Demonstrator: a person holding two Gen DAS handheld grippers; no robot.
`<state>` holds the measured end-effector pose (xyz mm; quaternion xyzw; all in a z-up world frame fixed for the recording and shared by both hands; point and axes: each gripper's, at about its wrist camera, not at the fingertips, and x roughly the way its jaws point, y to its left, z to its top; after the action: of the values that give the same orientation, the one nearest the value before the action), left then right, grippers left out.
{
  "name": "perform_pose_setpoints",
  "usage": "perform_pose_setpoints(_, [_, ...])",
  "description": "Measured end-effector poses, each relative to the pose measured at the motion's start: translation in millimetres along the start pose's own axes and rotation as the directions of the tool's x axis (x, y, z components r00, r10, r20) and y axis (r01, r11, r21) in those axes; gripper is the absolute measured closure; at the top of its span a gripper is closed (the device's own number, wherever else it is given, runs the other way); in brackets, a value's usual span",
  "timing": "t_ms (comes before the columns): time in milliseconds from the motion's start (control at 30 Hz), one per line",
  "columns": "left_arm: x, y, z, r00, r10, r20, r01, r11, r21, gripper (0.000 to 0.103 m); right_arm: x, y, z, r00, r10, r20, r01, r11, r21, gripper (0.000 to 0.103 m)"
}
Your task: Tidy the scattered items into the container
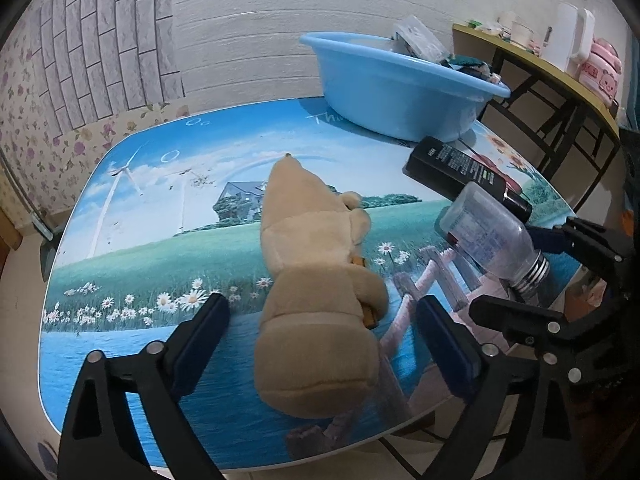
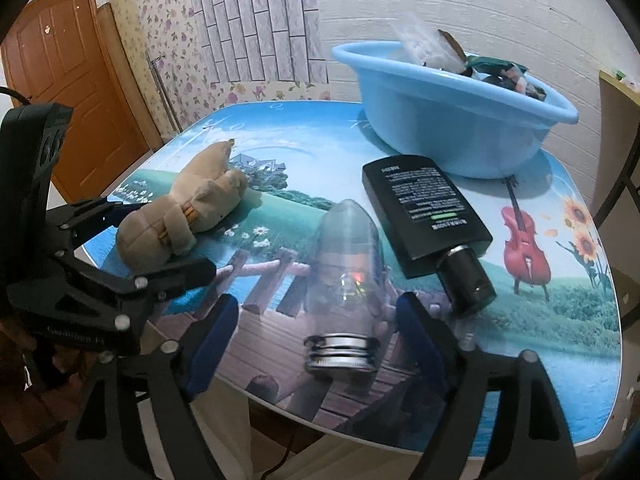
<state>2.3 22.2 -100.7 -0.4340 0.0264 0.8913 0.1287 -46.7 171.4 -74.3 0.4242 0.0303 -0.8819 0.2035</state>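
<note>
A beige plush bear (image 1: pixel 316 288) lies on the picture-printed table (image 1: pixel 160 256). My left gripper (image 1: pixel 322 330) is open, its fingers on either side of the bear's near end. A clear plastic bottle (image 2: pixel 346 276) lies with its neck toward me. My right gripper (image 2: pixel 318 336) is open, its fingers flanking the bottle's neck. A black flat bottle (image 2: pixel 428 212) lies just right of it. The blue basin (image 2: pixel 452 120) stands at the back right with several items inside. The bear (image 2: pixel 180 212) also shows in the right wrist view, and the clear bottle (image 1: pixel 492 236) in the left wrist view.
A side table (image 1: pixel 560 80) with a white jug and pink items stands to the right. A wooden door (image 2: pixel 68 72) is at the left. The table's front edge (image 2: pixel 360 424) lies just under my grippers.
</note>
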Motion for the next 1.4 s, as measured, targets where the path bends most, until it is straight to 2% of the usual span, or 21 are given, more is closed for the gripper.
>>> perform_pose_setpoints(200, [3.2,-2.5,-2.3,0.999,0.04,0.009,-0.04,0.999,0.019,0.0,3.6,-2.9,-1.5,0.999,-0.044,-0.002,0.044,0.999,0.013,0.0])
perform_pose_setpoints(400, [3.3,1.7,-3.4,0.998,0.057,0.039,-0.057,0.998,0.004,0.0,7.5,-0.7,-1.8,0.994,-0.113,-0.008,0.113,0.994,-0.004,0.0])
perform_pose_setpoints(700, [3.0,1.7,-6.7,0.993,0.067,0.096,-0.068,0.998,0.002,0.0,6.3,-0.6,-3.4,0.993,-0.117,0.034,0.118,0.993,-0.011,0.0])
perform_pose_setpoints(767, [2.4,1.4,-7.0,0.993,0.066,0.1,-0.067,0.998,0.002,0.0,4.3,0.6,-4.2,0.993,-0.109,0.051,0.11,0.994,-0.018,0.009])
perform_pose_setpoints(867, [1.6,0.0,-7.2,0.993,0.048,0.111,-0.05,0.999,0.015,0.006,3.4,3.9,-3.3,0.994,-0.09,0.069,0.093,0.995,-0.039,0.021])
perform_pose_setpoints(967, [1.2,-2.6,-7.1,0.992,0.038,0.121,-0.042,0.999,0.029,0.013,4.5,4.7,-3.3,0.993,-0.082,0.086,0.086,0.995,-0.043,0.022])
perform_pose_setpoints(1033, [0.4,-4.0,-7.0,0.991,0.028,0.13,-0.033,0.999,0.04,0.023,5.5,5.1,-2.9,0.992,-0.078,0.096,0.083,0.996,-0.045,0.026])
perform_pose_setpoints(1067, [-0.3,-5.2,-7.4,0.991,0.021,0.134,-0.027,0.998,0.048,0.028,5.6,5.9,-2.3,0.992,-0.076,0.1,0.081,0.996,-0.047,0.032])
perform_pose_setpoints(1100, [-1.2,-7.4,-7.7,0.99,0.01,0.138,-0.018,0.998,0.061,0.036,5.2,6.6,-2.0,0.992,-0.075,0.103,0.08,0.996,-0.048,0.036])
perform_pose_setpoints(1233, [-2.8,-12.4,-8.3,0.99,-0.001,0.145,-0.011,0.996,0.084,0.047,4.8,6.5,-1.9,0.991,-0.075,0.106,0.081,0.996,-0.046,0.042])
perform_pose_setpoints(1300, [-3.9,-13.1,-8.6,0.989,0.01,0.15,-0.024,0.996,0.086,0.054,4.0,6.0,-1.4,0.991,-0.08,0.108,0.085,0.995,-0.042,0.049])
perform_pose_setpoints(1333, [-4.1,-13.7,-8.9,0.988,0.012,0.151,-0.025,0.996,0.087,0.054,3.2,5.3,-1.5,0.991,-0.081,0.11,0.086,0.996,-0.039,0.059])
perform_pose_setpoints(1400, [-5.3,-15.7,-10.0,0.988,0.011,0.154,-0.025,0.995,0.095,0.054,1.7,4.3,-1.5,0.991,-0.081,0.111,0.085,0.996,-0.034,0.062])
